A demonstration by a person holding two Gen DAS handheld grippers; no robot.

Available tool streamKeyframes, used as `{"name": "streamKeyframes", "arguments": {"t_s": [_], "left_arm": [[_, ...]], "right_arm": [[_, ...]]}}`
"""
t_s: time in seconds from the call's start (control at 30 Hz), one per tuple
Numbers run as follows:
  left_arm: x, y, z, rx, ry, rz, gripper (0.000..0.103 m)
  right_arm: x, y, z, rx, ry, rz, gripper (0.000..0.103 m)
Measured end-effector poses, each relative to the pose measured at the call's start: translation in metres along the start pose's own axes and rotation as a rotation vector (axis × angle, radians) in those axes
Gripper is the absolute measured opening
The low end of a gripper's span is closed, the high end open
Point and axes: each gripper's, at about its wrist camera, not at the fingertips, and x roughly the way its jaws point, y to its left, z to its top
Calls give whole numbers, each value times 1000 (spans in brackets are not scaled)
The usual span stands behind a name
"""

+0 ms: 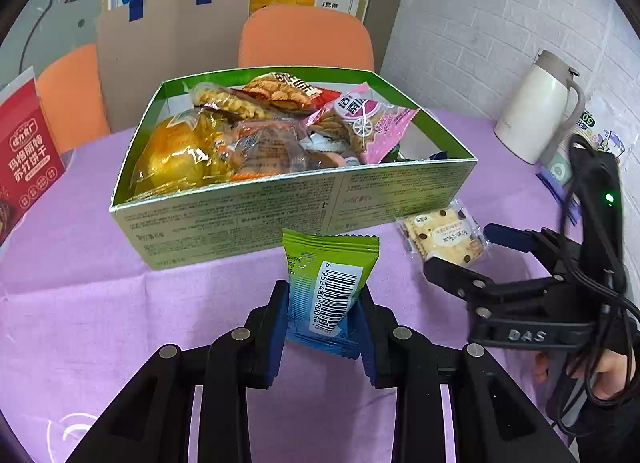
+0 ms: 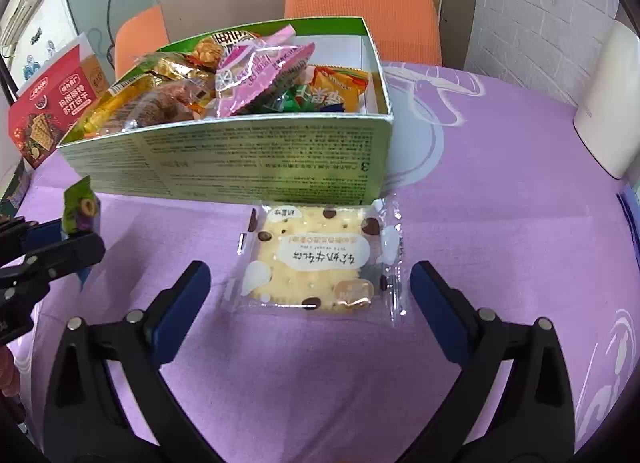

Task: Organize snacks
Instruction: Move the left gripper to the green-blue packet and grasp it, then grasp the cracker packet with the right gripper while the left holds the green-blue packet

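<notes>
Snacks already fill most of the green box point(image 1: 280, 199) on the purple cloth point(image 1: 120, 323), and 2 are not in yet: a green packet point(image 1: 328, 283) and a cracker pack point(image 2: 316, 259) lying flat just in front of the box. The left gripper point(image 1: 324, 327) pinches the green packet upright near the box, so I think it should lift over the wall and let go in the bare corner. The right gripper point(image 2: 310, 295) has its fingers spread wide on each side of the cracker pack, and should squeeze gently so nothing breaks.

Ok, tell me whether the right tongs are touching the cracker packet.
Apart. The right wrist view shows the right tongs open, purple cloth visible between each pad and the cracker packet.
</notes>
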Motion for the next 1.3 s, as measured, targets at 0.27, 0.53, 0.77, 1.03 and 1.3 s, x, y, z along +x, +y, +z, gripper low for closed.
{"name": "streamKeyframes", "arguments": {"t_s": [0.27,0.53,0.77,1.03,1.3], "left_arm": [[0,9,-5,1,6,7,31],[-7,11,-10,-9,13,-3,31],[-21,2,-7,8,-15,-12,31],[-34,3,-12,18,-30,-2,31],[-49,25,-21,-2,-40,26,31]], "right_arm": [[5,2,-5,-18,0,-31,92],[-14,8,-11,-46,-52,-34,42],[-25,1,-14,-21,-46,16,4],[-27,28,-18,-90,-57,82,68],[-26,58,-37,-110,56,333,69]]}}
